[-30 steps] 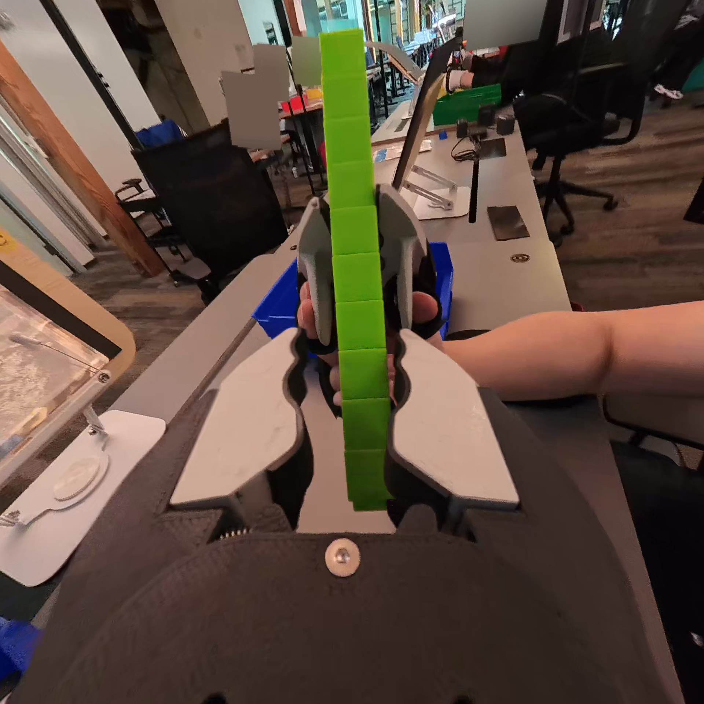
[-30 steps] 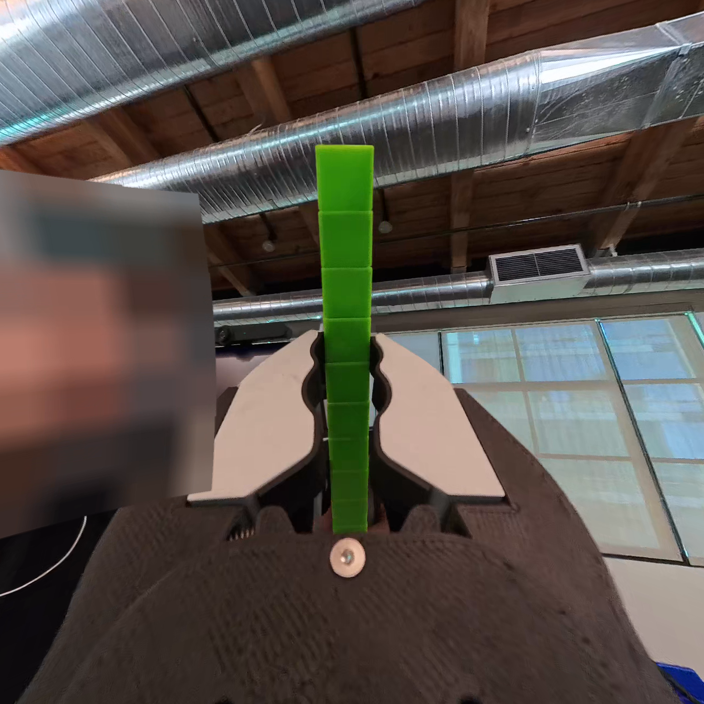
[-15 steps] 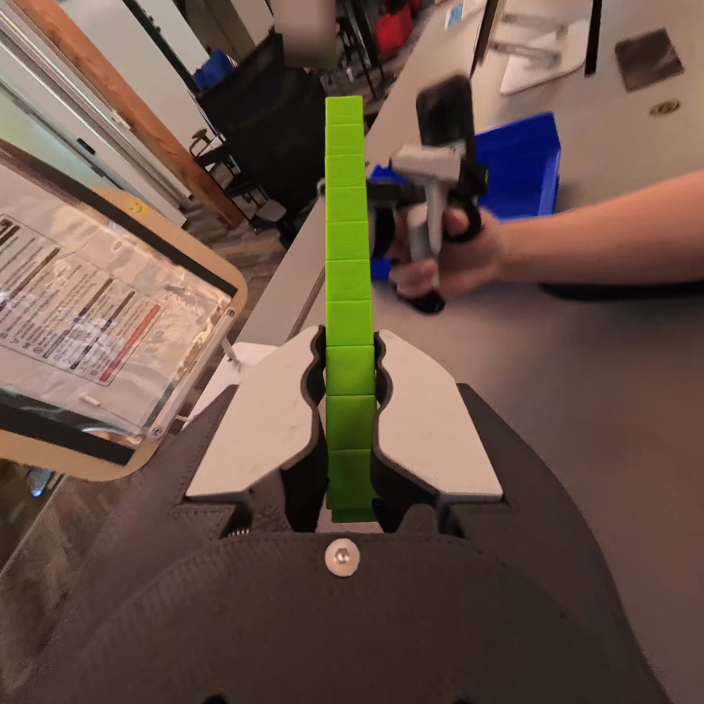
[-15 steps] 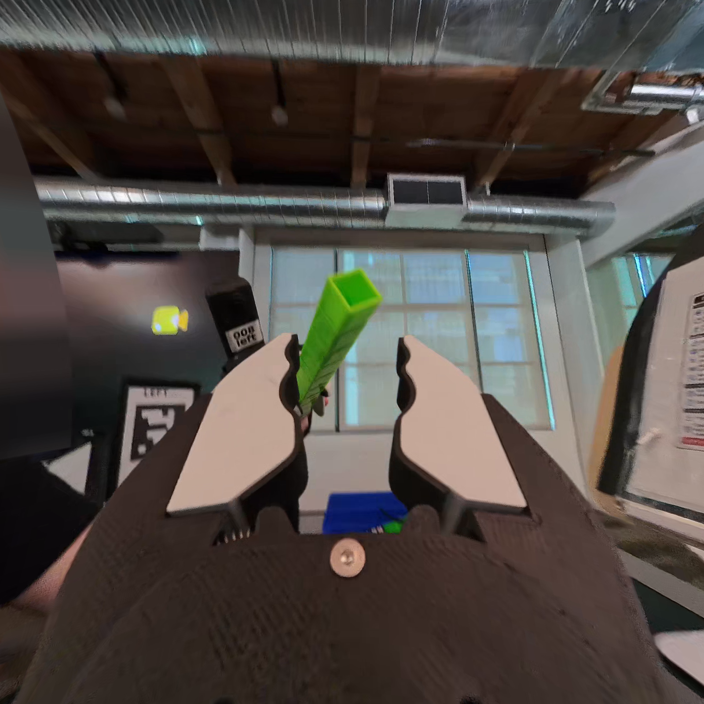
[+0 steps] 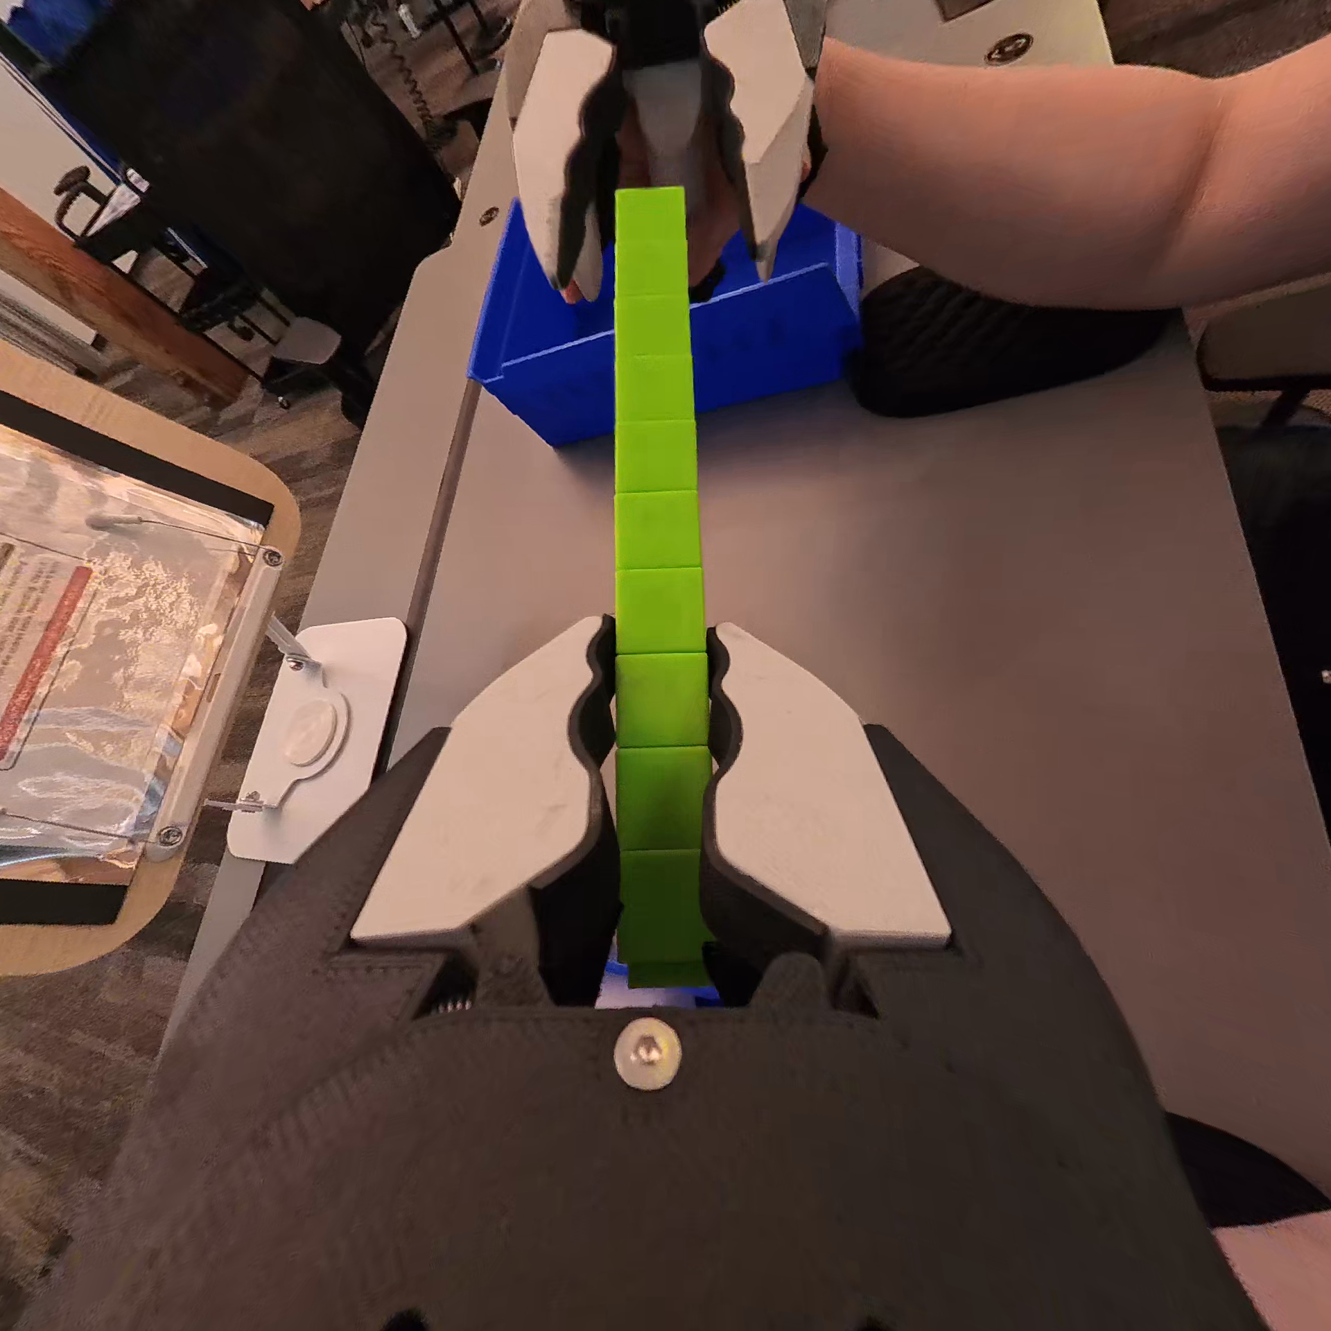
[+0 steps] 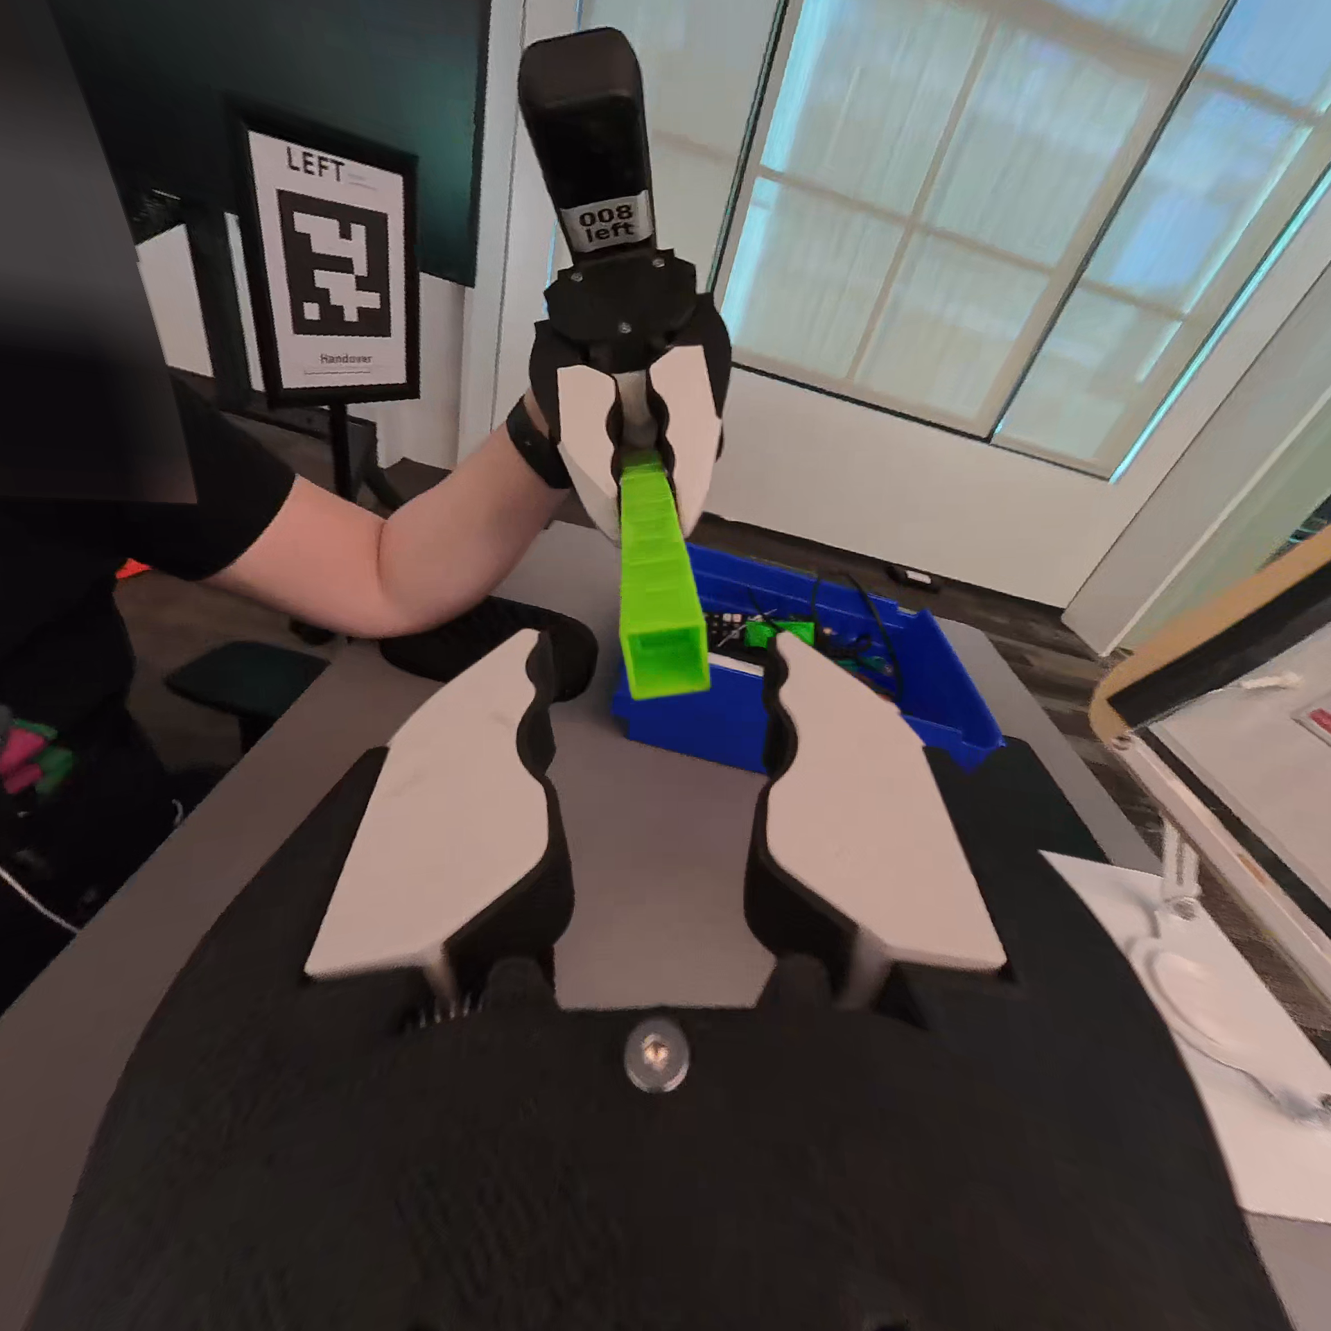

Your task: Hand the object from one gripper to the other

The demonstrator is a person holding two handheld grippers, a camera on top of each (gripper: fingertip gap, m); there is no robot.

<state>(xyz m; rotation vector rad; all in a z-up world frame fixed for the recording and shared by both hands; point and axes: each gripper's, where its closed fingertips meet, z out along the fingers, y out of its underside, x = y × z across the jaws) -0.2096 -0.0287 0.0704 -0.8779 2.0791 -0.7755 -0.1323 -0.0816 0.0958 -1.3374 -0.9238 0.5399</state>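
the green bar (image 5: 657,504), a long square-section stick of stacked segments, is clamped near its back end by the left gripper (image 5: 661,634), whose fingers (image 5: 504,778) press flat on both of its sides. it is held in the air above the grey tabletop (image 5: 936,576), its long axis running straight out along those fingers and pointing at the right gripper (image 5: 666,266).

the right gripper is spread wide and holds nothing. in the left wrist view its two tips stand either side of the bar's far end, apart from it, with a clear gap on each side. in the right wrist view the hollow square end of the bar (image 6: 666,666) faces the camera and sits between and just ahead of the fingers (image 6: 461,807), a little left of the midline, so nearer the left-hand finger than the right-hand one. whether the end has actually entered the span of the fingers or stops just short cannot be told for sure.

so the bar's axis lines up nearly end-on with the right gripper (image 6: 659,662). a blue bin (image 6: 900,691) sits on the tabletop below and behind the bar. my read is that any re-grasp would need the right gripper to slide forward along that axis, centred slightly leftward.
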